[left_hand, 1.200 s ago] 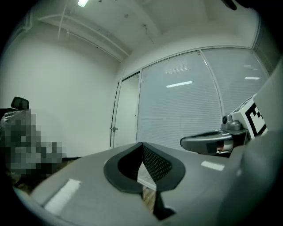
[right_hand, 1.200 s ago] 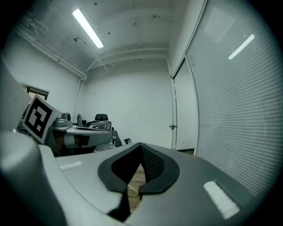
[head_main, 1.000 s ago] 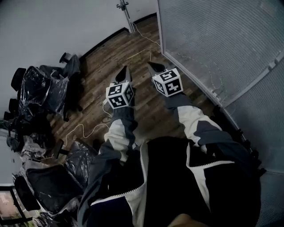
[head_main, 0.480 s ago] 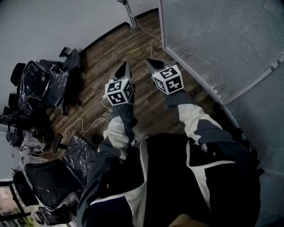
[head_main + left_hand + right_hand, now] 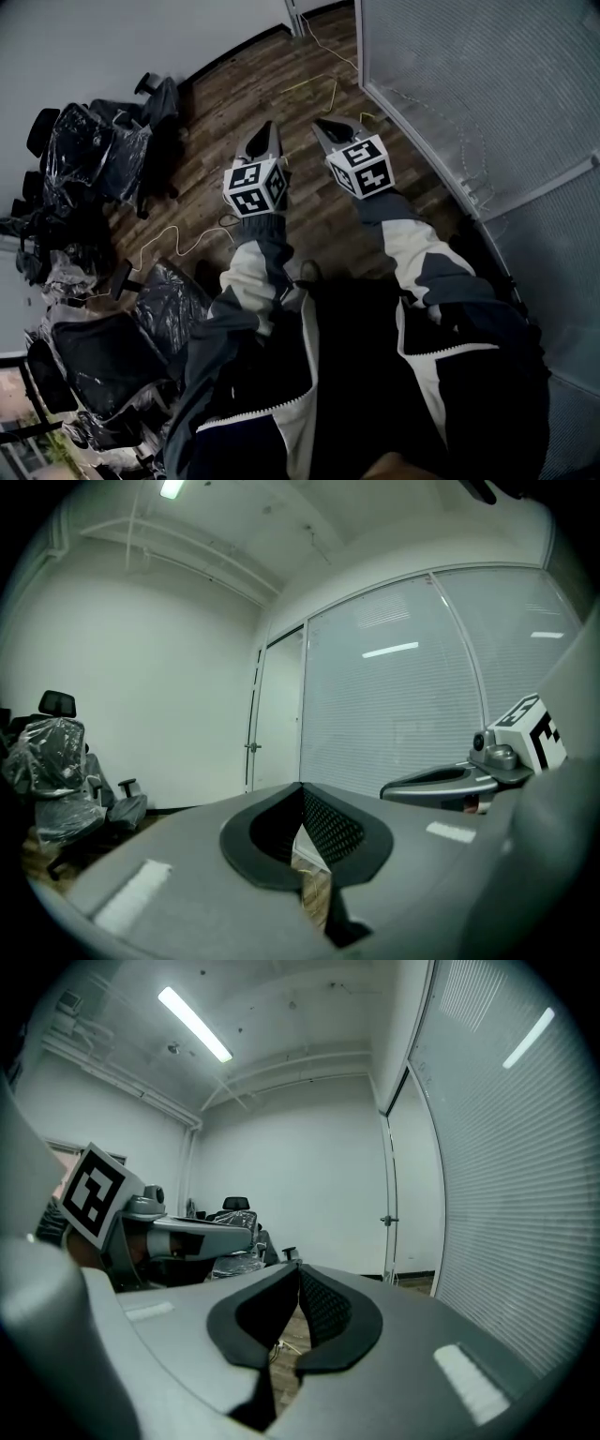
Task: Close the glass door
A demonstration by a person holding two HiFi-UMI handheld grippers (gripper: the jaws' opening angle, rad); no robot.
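Both claws empty; the door is far ahead, not yet reached.

The right claw [image 5: 297, 1266] has its tips practically together; they have just been easing open, with nothing between them. The left claw [image 5: 301, 786] is closed on nothing and held level beside it. The glass door [image 5: 279, 714] stands upright, far ahead and slightly right, well apart from both tips. It looks swung open, though the leaf is hard to read. Its handle [image 5: 385, 1220] sits on the left vertical edge. The right claw seems nearer, since it is next to the frosted partition [image 5: 469, 75] that runs along the right. The floor [image 5: 309, 216] between is bare wood, apart from a yellow cable [image 5: 323, 89] lying across the approach. The wrapped chairs [image 5: 89, 159] are far left, out of the way.
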